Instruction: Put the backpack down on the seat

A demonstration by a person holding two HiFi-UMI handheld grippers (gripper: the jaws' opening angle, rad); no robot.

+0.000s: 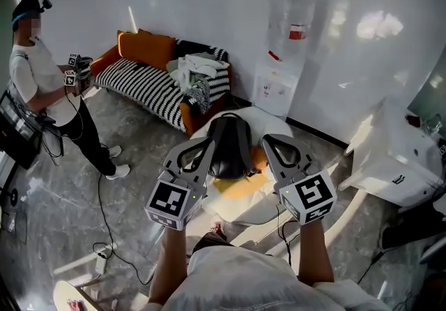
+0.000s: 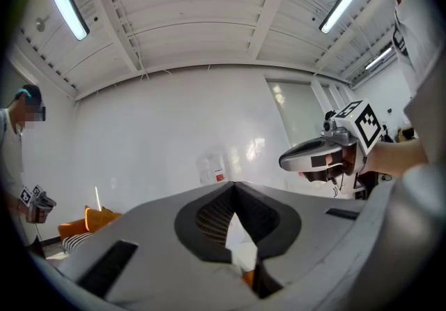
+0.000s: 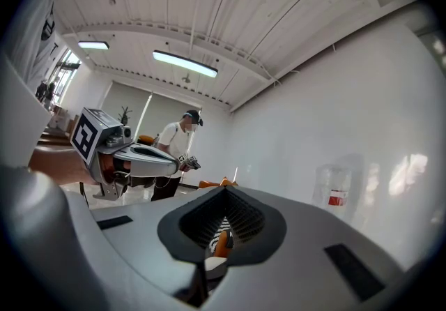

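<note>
You hold the left gripper [image 1: 209,143] and right gripper [image 1: 268,141] level, both with jaws together on nothing, flanking the black backpack [image 1: 230,153]. It rests on the white chair [image 1: 279,125] and its orange cushion [image 1: 240,187], so the set-down looks done.

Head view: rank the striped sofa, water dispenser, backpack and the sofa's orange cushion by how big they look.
1. striped sofa
2. water dispenser
3. backpack and orange cushion: these look about alike, and the backpack is nearer the camera, so I leave them unranked.
</note>
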